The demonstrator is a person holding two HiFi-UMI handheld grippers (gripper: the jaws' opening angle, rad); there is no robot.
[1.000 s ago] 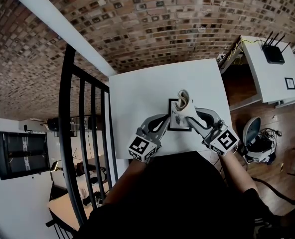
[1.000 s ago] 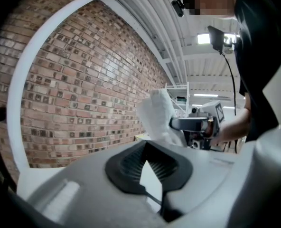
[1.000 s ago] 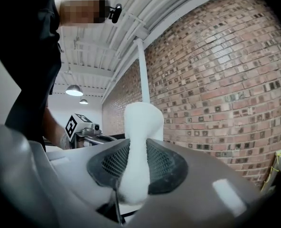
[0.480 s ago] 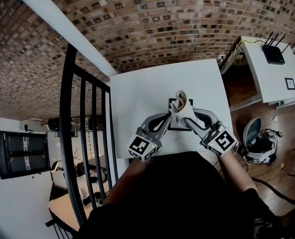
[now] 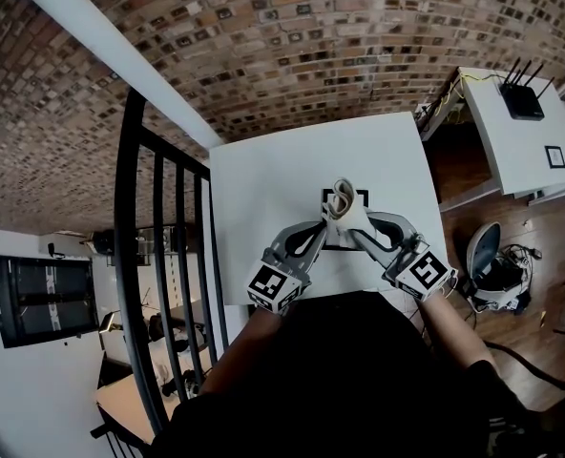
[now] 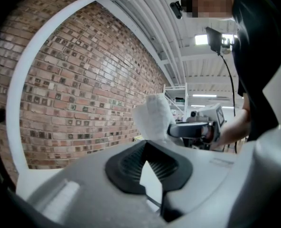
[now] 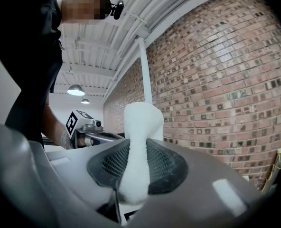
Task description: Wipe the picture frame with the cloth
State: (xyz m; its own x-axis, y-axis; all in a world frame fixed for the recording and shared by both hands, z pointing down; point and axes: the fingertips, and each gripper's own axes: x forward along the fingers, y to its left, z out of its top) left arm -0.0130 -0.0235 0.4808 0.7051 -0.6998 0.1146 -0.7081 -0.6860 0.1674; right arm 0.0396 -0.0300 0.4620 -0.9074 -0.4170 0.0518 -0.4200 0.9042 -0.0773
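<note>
A black picture frame with a white middle sits at the near part of the white table. My left gripper meets the frame's left edge; in the left gripper view its jaws look shut on a thin white-and-dark edge, which I take for the frame. The right gripper is shut on a bunched white cloth, which rises over the frame. The cloth runs between the right pads and stands up above them. From the left gripper view, the cloth and right gripper are just ahead.
A black metal railing runs along the table's left side. At the upper right a second white table carries a black router. A white round object with cables lies on the wooden floor at the right. Brick paving lies beyond the table.
The right gripper and the cloth have shifted slightly to the left over the frame. The left gripper has stayed at the frame's left edge.
</note>
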